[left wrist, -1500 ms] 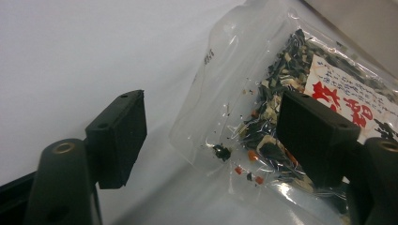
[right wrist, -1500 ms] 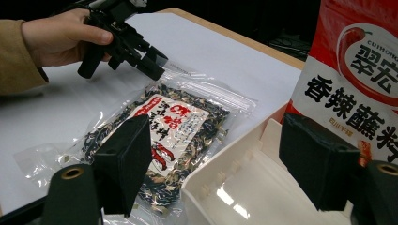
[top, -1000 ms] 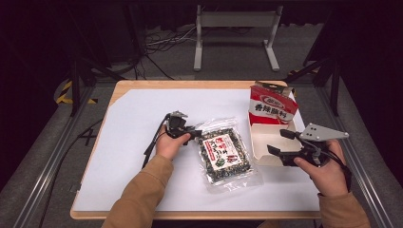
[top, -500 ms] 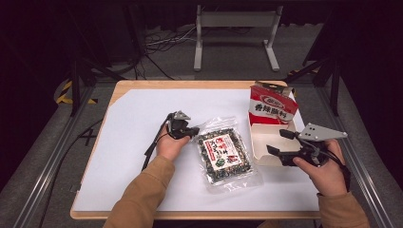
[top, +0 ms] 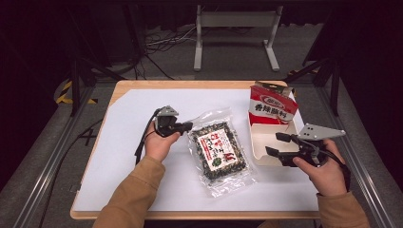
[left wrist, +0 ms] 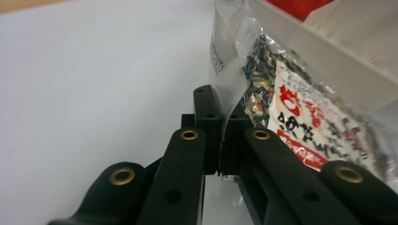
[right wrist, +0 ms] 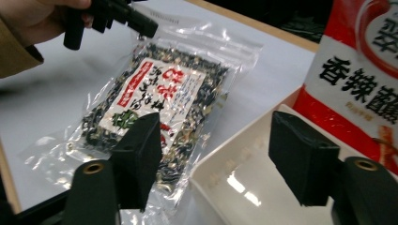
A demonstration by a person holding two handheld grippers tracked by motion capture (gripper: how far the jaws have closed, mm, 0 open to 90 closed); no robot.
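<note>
A clear plastic bag of dark dried food [top: 218, 152] with a red and white label lies mid-table. My left gripper [top: 186, 126] is shut on the bag's clear upper left corner, and the film [left wrist: 230, 70] stands up from between the closed jaws [left wrist: 220, 136]. The same gripper [right wrist: 141, 23] bites that corner in the right gripper view. My right gripper [top: 275, 144] hovers at the near rim of an open white box [top: 259, 142]. Its jaws [right wrist: 218, 150] have just been closing a little but stand apart, gripping nothing.
The box's red and white printed lid [top: 273, 107] stands up at its far side. A white mat [top: 128, 114] covers the wooden table [top: 142, 84]. Metal rails and cables run along the table's sides.
The left gripper's jaws have shut on the bag's corner and risen slightly, lifting that corner. The right hand has stayed put, its jaws a little narrower.
</note>
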